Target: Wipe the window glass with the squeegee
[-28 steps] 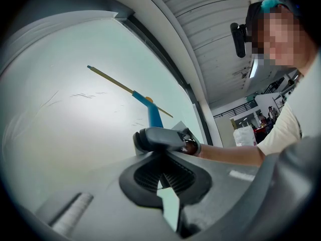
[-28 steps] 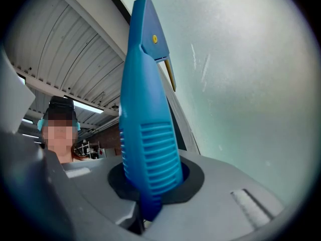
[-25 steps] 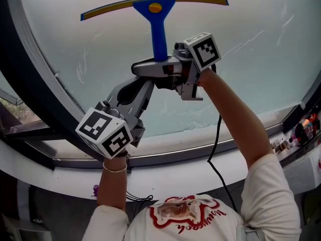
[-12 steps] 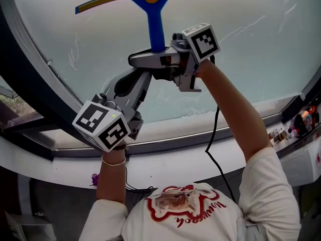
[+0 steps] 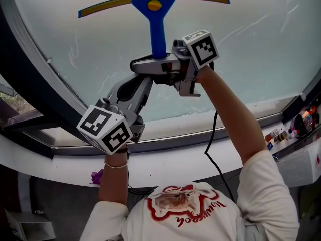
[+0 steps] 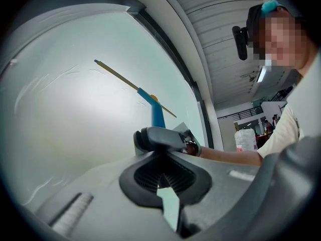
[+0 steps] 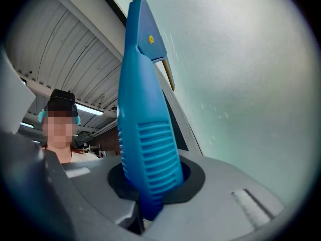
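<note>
Overhead, one squeegee [image 5: 157, 31], one pane [image 5: 253, 49], two hand-held grippers [image 5: 159, 60] [image 5: 144, 80]

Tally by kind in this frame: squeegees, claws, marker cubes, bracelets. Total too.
squeegee: 1
claws: 2 (left claw, right claw)
marker cubes: 2
bracelet: 1
total: 6
</note>
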Motion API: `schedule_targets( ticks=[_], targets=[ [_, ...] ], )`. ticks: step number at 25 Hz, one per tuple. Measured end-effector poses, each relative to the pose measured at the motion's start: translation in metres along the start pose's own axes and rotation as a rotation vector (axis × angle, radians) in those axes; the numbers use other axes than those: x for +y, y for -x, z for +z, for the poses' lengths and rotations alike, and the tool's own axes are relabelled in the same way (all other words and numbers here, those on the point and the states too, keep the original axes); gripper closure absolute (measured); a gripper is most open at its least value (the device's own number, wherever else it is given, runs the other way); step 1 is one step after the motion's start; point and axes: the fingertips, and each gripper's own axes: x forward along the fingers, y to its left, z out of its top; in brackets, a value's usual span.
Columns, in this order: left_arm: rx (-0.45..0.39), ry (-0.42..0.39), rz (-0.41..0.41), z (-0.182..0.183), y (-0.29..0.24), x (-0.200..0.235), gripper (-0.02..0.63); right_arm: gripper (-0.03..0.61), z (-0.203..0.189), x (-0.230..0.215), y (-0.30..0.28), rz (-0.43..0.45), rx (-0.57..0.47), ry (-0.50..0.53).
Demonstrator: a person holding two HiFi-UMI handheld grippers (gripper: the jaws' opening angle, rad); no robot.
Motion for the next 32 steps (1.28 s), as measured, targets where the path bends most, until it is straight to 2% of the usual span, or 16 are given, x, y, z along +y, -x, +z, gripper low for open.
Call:
schedule_targets(
  ticks=[8, 32],
  targets=[
    [0.013, 0.02, 0.0, -0.013, 0.0, 0.0, 0.612, 0.526, -0.012, -0.011, 0.006, -0.021, 0.0, -0.018],
    [0.067, 0.096, 0.02, -0.055, 0.007, -0.002, 0.612, 0.512, -0.054, -0.026, 0.012, -0.006, -0.016, -0.091]
  ],
)
